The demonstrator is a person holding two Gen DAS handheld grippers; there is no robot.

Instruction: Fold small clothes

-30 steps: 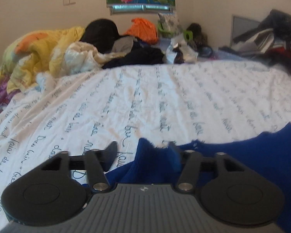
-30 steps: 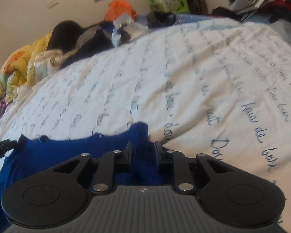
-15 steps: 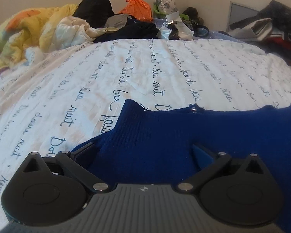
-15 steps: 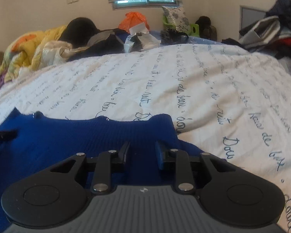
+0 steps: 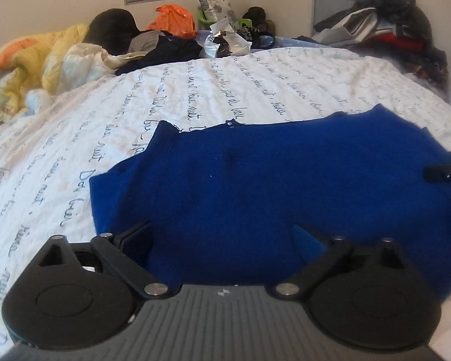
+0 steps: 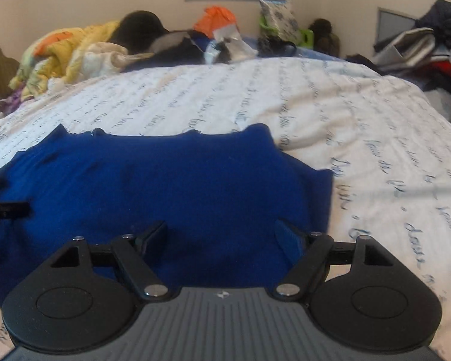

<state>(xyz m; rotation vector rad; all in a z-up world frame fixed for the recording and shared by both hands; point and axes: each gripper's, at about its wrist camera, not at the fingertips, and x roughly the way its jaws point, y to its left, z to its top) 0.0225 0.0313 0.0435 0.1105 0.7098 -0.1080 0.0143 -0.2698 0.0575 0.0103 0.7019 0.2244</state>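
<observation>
Lying spread flat across the bed (image 5: 255, 90), the blue knit garment (image 5: 270, 186) looks laid out ready for its first fold. Both claws hang above its near edge, left claw (image 5: 222, 237) and right claw (image 6: 222, 234) each with fingers wide apart, gripping nothing. White sheet with script lettering; heaped yellow quilt (image 5: 30, 60) and clothes pile (image 5: 391, 30) along the walls.

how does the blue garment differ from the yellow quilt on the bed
The blue garment is one solid colour; the yellow quilt carries orange patches. The garment lies spread flat on the near sheet; the quilt is bunched in a heap at the far left. Both rest on the bed.
</observation>
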